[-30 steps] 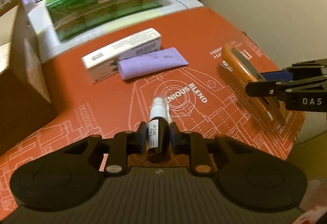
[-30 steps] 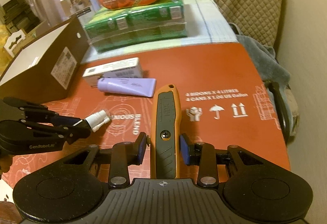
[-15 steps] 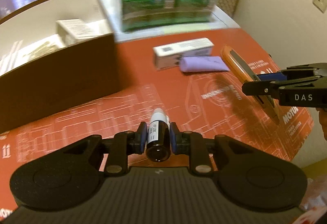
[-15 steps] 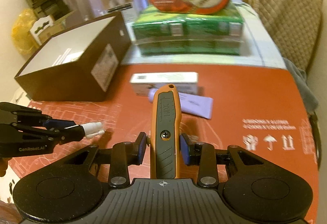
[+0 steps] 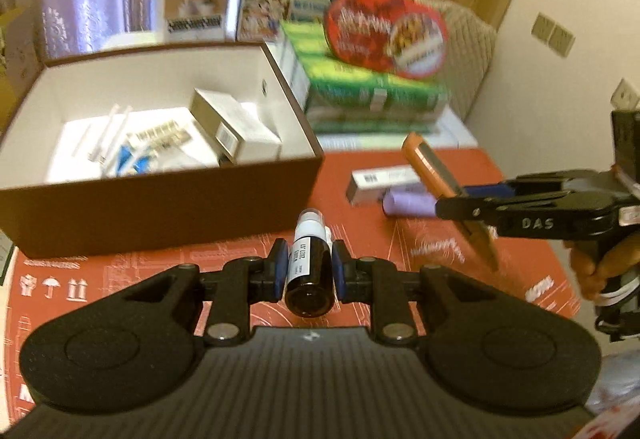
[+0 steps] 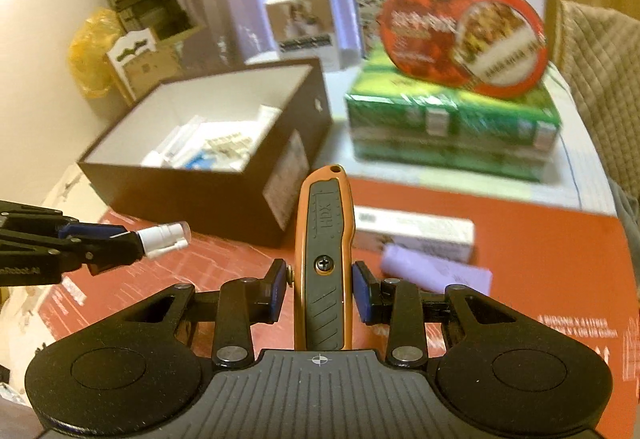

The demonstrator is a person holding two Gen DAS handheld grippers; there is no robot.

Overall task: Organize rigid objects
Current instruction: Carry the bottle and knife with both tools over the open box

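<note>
Here the left gripper (image 5: 307, 271) is clamped tight on a small dark spray bottle (image 5: 309, 267), its blue pads pressing the bottle's sides, the white nozzle pointing forward and the round base facing the camera. The bottle hangs above the red printed cardboard surface (image 5: 224, 259), just in front of the near wall of an open brown box (image 5: 160, 199) with a white inside. That box holds a small white carton, some flat packets and thin white sticks. The right gripper (image 6: 320, 291) is closed partway on an orange and grey utility knife (image 6: 323, 259), gripping it by its sides near the screw, the knife's far end tilted up toward the box's right corner. In the left wrist view the same knife sticks out beyond the right gripper's black fingers, raised above the red surface, and a person's hand (image 5: 600, 267) grips the handle at the right edge. On the red surface, to the right of the box, lie a long white carton (image 6: 416, 231) and, touching its near side, a lilac tube (image 6: 436, 273). Behind them stands a stack of green packs (image 6: 452, 127) with a red oval food tray (image 6: 464, 39) on top, both blurred.
</note>
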